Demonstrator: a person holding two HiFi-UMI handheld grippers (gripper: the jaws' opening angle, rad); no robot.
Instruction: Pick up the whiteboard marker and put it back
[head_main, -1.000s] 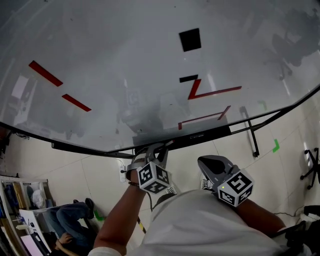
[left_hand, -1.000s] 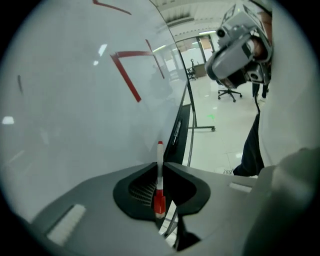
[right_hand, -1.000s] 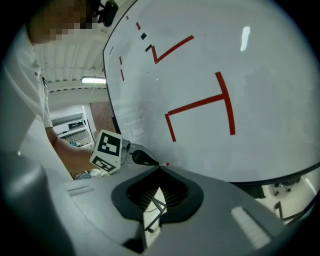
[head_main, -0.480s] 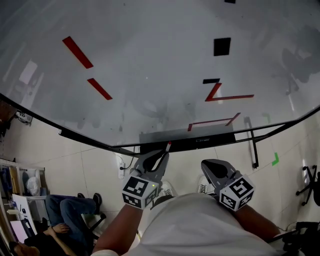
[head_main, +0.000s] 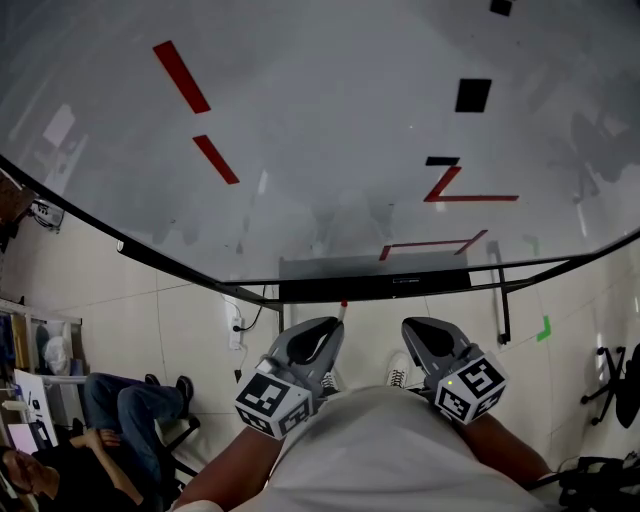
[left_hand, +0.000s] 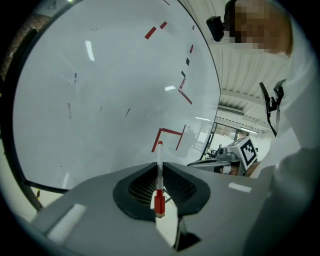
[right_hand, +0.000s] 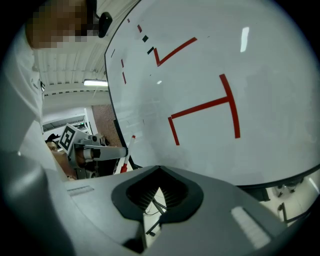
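Observation:
A white whiteboard marker (left_hand: 159, 176) with red ends stands upright between the jaws of my left gripper (left_hand: 160, 167), which is shut on it. In the head view the left gripper (head_main: 322, 335) hangs just below the board's dark tray (head_main: 375, 287), and the marker's red tip (head_main: 343, 304) points up at that tray. My right gripper (head_main: 418, 335) is level with it on the right, its jaws together with nothing between them (right_hand: 160, 174). From the right gripper view the left gripper (right_hand: 95, 150) and the marker (right_hand: 127, 152) show beside the board.
The whiteboard (head_main: 320, 130) fills the upper view, with red strokes and black squares. Its stand leg (head_main: 503, 295) runs down on the right. A wall socket with a cable (head_main: 238, 325) is left of the grippers. A seated person (head_main: 110, 420) is at lower left.
My left gripper has drawn back and down from the tray with the marker still in it. The head view has shifted, so the board's marks sit further right. The right gripper barely moved.

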